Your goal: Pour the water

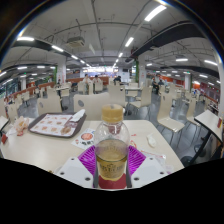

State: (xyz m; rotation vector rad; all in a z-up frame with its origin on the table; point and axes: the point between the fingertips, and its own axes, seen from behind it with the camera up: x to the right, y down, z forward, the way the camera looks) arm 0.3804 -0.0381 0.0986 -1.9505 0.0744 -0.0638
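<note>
Bright ceiling strip lights (152, 13); fisheye-bent edges.

The gripper (112, 163) clasps a clear glass carafe (112, 150) of yellowish liquid between its pink pads (88, 158), above a pale table (40, 150). A tray (55, 124) lies beyond, canteen chairs (170, 122) behind.

- Glass carafe (112, 150): clear, bulbous body with narrow neck and flared top.
- Contents: yellowish liquid fills the lower body.
- Pose: upright.
- Position: between the gripper (112, 163) fingers, magenta pads at either side, above a pale table.
</note>
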